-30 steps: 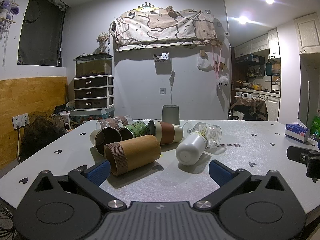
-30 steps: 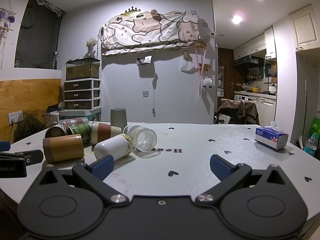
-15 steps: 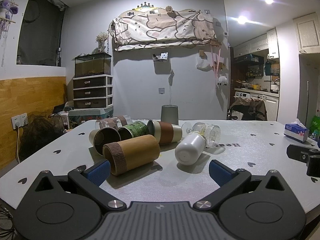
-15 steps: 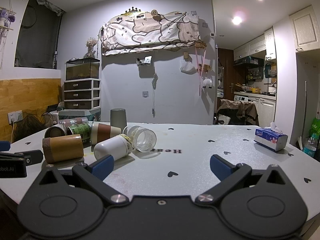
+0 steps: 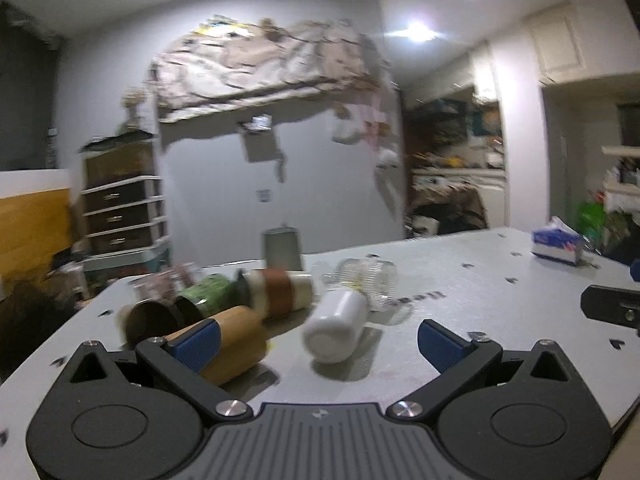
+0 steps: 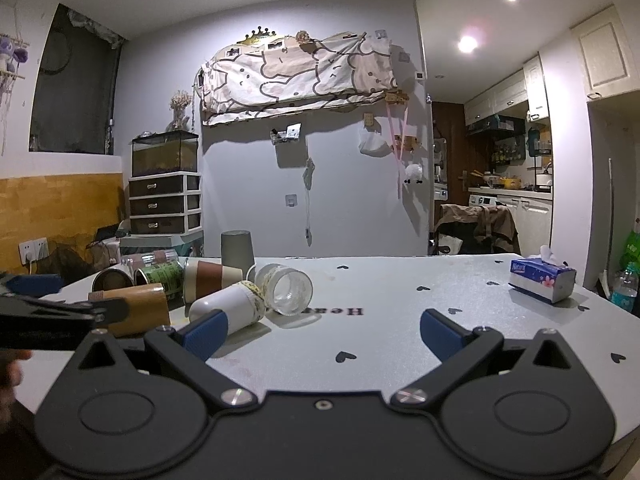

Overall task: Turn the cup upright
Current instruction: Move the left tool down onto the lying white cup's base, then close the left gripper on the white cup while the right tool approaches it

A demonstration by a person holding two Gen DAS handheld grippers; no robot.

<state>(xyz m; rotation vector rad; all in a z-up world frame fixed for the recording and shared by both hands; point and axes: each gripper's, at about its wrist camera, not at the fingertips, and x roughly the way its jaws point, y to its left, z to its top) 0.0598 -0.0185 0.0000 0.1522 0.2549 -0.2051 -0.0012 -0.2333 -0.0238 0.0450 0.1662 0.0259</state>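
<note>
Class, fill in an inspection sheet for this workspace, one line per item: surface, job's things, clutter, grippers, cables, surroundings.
Surface: grey table printed with small black hearts.
Job's things: cups on their sides in a cluster, among them a white cup, a glass jar and a bamboo cup; a grey cup stands mouth down.
Clutter: tissue box.
Grippers: left gripper and right gripper open, empty.
Cables: nothing seen on the table.
Surroundings: drawer unit, kitchen at right.
</note>
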